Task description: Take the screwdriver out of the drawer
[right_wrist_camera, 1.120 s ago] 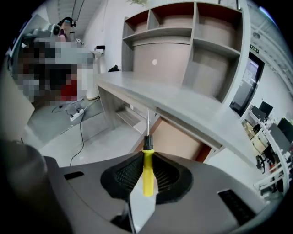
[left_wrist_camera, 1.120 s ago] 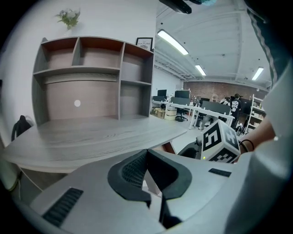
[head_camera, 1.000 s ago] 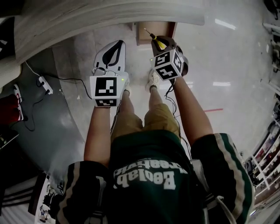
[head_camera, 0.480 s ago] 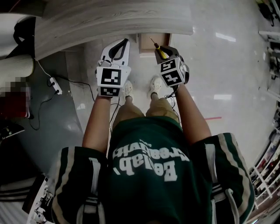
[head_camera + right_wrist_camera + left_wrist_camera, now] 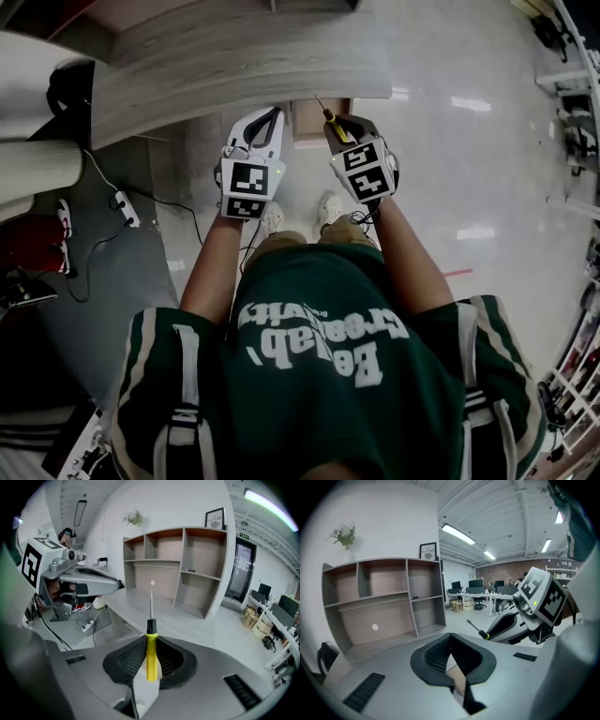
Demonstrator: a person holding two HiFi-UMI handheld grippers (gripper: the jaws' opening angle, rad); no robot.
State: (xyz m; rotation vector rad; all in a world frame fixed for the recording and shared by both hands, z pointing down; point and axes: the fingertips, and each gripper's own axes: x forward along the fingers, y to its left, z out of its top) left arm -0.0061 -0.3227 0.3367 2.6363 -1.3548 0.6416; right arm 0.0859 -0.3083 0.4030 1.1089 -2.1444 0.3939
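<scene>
My right gripper (image 5: 336, 129) is shut on a screwdriver (image 5: 334, 127) with a yellow handle (image 5: 151, 660) and a thin metal shaft (image 5: 151, 604) that sticks out past the jaws. It hangs just in front of the grey wooden desk's edge (image 5: 244, 89), above a brown drawer (image 5: 307, 114) that juts out under the desk. My left gripper (image 5: 267, 124) is beside it on the left, shut with nothing between its jaws. In the left gripper view the right gripper (image 5: 513, 623) and the screwdriver tip (image 5: 474, 626) show at right.
A shelf unit with open cubbies (image 5: 187, 569) stands on the desk's far side. A power strip and cables (image 5: 122, 202) lie on the floor at left. The person's feet (image 5: 323, 208) are below the grippers.
Both grippers have come closer to the desk edge in the head view. The right gripper still holds the screwdriver. The left stays shut.
</scene>
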